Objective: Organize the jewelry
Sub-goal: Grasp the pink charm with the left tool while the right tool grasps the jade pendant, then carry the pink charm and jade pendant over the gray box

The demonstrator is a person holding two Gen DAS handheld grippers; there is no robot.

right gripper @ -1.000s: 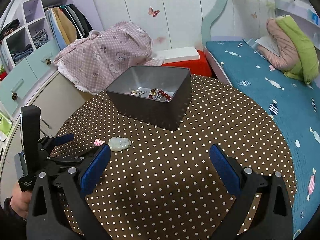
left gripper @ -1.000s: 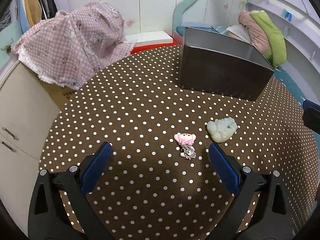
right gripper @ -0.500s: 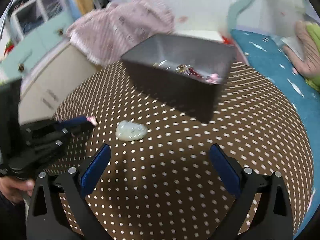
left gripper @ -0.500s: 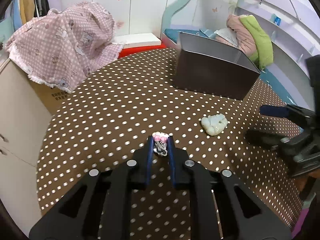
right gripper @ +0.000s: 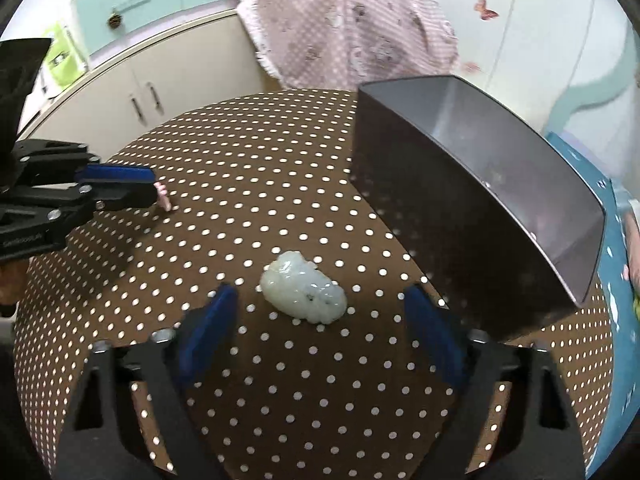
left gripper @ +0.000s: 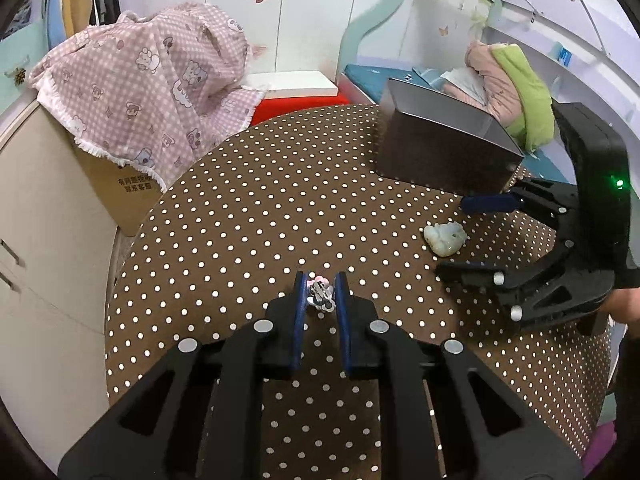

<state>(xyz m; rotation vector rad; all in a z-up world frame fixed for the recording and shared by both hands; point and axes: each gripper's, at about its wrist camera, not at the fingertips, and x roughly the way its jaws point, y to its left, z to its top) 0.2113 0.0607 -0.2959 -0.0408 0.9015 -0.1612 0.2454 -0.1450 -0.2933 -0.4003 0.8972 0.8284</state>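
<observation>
My left gripper is shut on a small pink and silver charm just above the brown polka-dot table; the charm's pink tip also shows in the right wrist view. A pale green jade pendant lies on the table, also in the left wrist view. My right gripper is open, its fingers on either side of the pendant and just short of it. A grey metal box stands right behind the pendant; its contents are blurred.
A pink checked cloth covers a cardboard box beside the table's far left edge. Cream cabinets stand beyond the table. A bed with bedding lies behind the box. A white box on a red one sits at the back.
My left gripper closed on the pink charm and holds it. My right gripper swung left and down toward the jade pendant, which now lies between its open fingers.
</observation>
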